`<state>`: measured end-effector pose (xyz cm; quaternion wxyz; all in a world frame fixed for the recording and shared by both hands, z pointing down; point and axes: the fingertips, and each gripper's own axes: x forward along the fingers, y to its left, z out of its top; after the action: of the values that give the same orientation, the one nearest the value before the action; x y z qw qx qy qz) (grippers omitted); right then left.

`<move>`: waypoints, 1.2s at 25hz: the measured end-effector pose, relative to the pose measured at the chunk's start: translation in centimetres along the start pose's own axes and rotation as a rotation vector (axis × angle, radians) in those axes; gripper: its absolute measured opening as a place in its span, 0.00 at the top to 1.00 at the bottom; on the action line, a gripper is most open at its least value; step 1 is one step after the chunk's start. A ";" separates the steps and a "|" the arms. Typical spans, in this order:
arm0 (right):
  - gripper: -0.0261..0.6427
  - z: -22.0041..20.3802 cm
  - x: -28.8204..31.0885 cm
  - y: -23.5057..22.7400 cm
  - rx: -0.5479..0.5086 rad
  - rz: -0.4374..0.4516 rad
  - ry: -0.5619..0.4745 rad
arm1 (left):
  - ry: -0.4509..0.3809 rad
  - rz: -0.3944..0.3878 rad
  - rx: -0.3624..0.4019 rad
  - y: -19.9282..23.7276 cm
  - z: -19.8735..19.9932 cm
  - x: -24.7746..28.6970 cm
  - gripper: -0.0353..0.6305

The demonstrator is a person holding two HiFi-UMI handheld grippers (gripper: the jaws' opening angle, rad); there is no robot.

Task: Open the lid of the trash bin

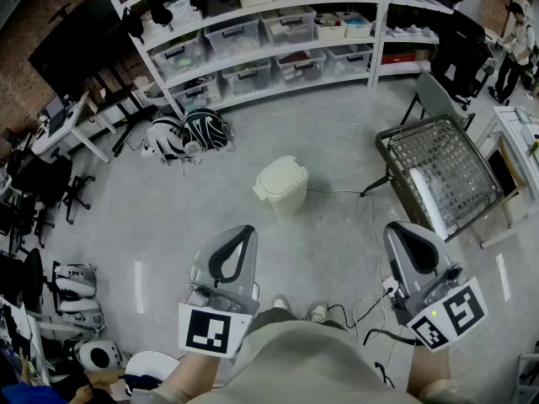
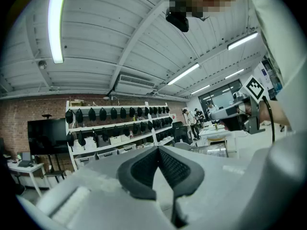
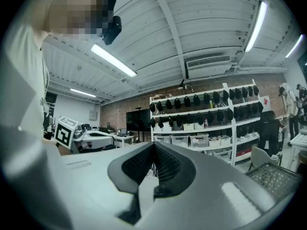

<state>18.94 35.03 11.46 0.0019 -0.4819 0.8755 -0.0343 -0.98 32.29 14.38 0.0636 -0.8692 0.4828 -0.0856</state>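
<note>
A small cream trash bin (image 1: 283,185) with its lid down stands on the grey floor, ahead of me in the head view. My left gripper (image 1: 242,231) is held low and near my body, well short of the bin, its jaws shut with nothing between them. My right gripper (image 1: 396,230) is to the bin's right and nearer me, also shut and holding nothing. Both gripper views point upward at the ceiling and shelves; the left gripper (image 2: 158,150) and the right gripper (image 3: 154,145) show tips pressed together. The bin does not appear in either.
A wire-mesh cart (image 1: 442,171) stands to the right of the bin. White shelves (image 1: 278,45) with storage boxes line the back wall. Bags and helmets (image 1: 189,133) lie on the floor at the left. A cable (image 1: 370,217) runs across the floor near my feet (image 1: 295,310).
</note>
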 end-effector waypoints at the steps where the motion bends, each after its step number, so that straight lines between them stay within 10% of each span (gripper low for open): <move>1: 0.96 -0.2 -0.1 -0.2 0.006 -0.002 0.000 | 0.003 0.000 0.000 -0.2 -0.2 0.0 0.94; 30: 0.96 -2.5 2.8 -3.6 0.046 0.032 0.024 | 0.032 0.018 0.022 0.2 -1.2 4.4 0.94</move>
<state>20.42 30.93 14.25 0.0030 -0.4672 0.8821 -0.0600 0.92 28.38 15.92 0.0661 -0.8625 0.4908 -0.1041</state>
